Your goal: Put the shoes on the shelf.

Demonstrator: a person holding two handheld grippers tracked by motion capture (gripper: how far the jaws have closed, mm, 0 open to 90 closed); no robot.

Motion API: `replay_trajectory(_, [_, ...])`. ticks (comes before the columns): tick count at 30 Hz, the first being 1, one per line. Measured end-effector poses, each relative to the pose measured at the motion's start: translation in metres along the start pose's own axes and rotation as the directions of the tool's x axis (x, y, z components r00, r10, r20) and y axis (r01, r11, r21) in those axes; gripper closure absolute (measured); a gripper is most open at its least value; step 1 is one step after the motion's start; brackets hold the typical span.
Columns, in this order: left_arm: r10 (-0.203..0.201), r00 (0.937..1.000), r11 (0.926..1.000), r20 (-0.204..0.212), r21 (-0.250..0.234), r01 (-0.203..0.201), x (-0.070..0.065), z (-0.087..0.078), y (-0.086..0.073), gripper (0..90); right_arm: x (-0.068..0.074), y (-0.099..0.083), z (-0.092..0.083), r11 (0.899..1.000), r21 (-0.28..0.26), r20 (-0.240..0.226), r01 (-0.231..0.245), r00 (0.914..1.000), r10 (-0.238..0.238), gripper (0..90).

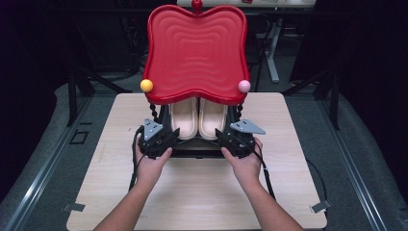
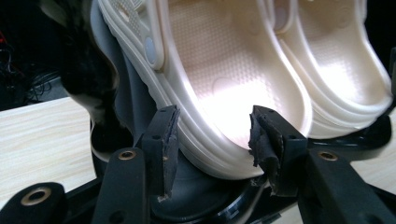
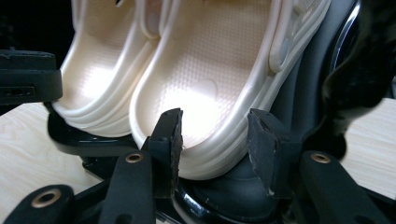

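Observation:
A pair of cream clogs, the left clog [image 1: 184,118] and the right clog [image 1: 213,118], leans heel-down on a black stand [image 1: 197,151] under a red wavy top [image 1: 197,48]. My left gripper [image 1: 166,136] is at the left clog's heel. In the left gripper view that gripper [image 2: 212,122] stands open, with the heel of the left clog [image 2: 219,70] between its jaws. My right gripper [image 1: 222,137] is at the right clog's heel. In the right gripper view it [image 3: 215,125] is open around the heel of the right clog [image 3: 219,60].
The red top carries a yellow ball [image 1: 146,85], a pink ball [image 1: 244,86] and a red knob [image 1: 197,5]. It hangs low over the clogs. The stand sits at the back middle of a pale wooden table [image 1: 192,192]. Dark floor and furniture legs surround the table.

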State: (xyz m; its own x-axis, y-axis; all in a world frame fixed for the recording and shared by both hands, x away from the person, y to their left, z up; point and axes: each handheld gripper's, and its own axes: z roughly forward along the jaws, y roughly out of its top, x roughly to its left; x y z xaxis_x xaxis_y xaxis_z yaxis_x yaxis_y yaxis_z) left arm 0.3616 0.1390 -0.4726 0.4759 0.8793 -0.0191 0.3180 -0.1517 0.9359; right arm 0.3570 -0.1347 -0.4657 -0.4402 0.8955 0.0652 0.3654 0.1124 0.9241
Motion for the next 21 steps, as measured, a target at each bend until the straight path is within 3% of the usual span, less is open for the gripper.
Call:
replay_trajectory(6, [0.003,0.9999,0.9999,0.013,-0.013,-0.003,-0.002,-0.011,-0.001,51.6,0.003,-0.001,-0.012,0.999,-0.022,-0.008,0.027,0.9996,-0.027,54.4])
replay_trajectory(13, [0.045,0.9981,0.9988,0.043,-0.022,-0.044,-0.003,-0.024,-0.006,50.6,0.003,-0.005,-0.029,0.999,-0.018,-0.024,0.051,0.9984,-0.052,53.9])
replay_trajectory(17, [0.047,0.9975,0.9986,0.054,-0.026,-0.045,-0.002,-0.033,-0.013,49.1,0.006,-0.009,-0.037,0.997,-0.029,-0.046,0.065,0.9968,-0.066,52.8])
replay_trajectory(21, [0.048,0.9966,0.9983,0.067,-0.038,-0.045,-0.002,-0.04,-0.018,48.2,0.01,-0.014,-0.043,0.995,-0.035,-0.035,0.096,0.9947,-0.097,51.9])
